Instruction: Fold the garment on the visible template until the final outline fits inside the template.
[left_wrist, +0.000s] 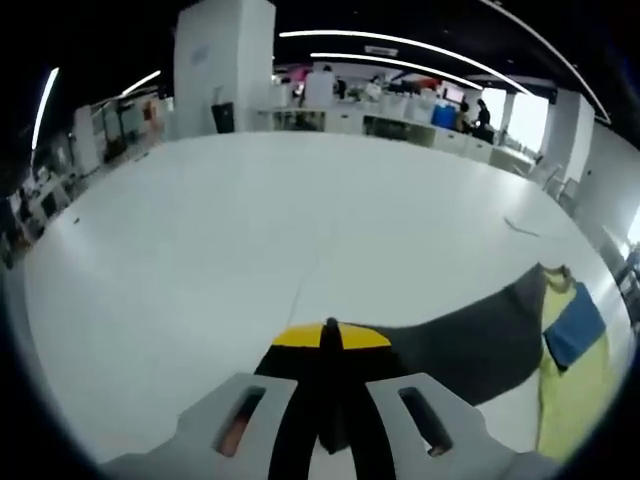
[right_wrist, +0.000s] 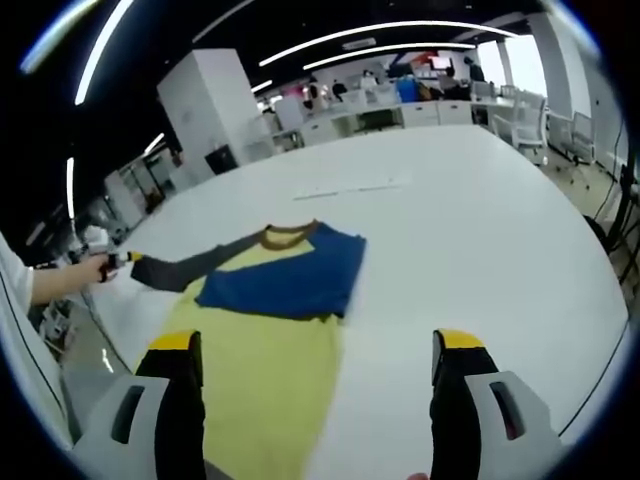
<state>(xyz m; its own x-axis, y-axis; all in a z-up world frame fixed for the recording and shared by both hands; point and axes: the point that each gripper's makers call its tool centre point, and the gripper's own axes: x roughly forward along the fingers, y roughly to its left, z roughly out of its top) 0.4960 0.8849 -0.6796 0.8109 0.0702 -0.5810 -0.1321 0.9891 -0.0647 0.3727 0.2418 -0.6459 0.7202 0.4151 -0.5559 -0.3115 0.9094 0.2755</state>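
Right gripper view, near to far: right gripper at the bottom, yellow-tipped fingers spread wide apart, nothing between them, hovering above the yellow lower body of the garment. Garment spread flat on the white counter, blue panel across the chest, brown collar at the far end, dark grey sleeve stretched out to the left. At that sleeve's end, the left gripper with a hand behind it, closed on the cuff. Farther along the counter, a thin pale strip lying flat, well apart from the garment. Beyond, a white pillar, desks and ceiling light strips. Left gripper view, near to far: fingers pressed together on the dark sleeve, yellow tips meeting at the centre over the cloth. Sleeve running off to the right toward the yellow body and blue panel at the right edge. Ahead, bare white counter, then an office with white pillars and desks in the distance.
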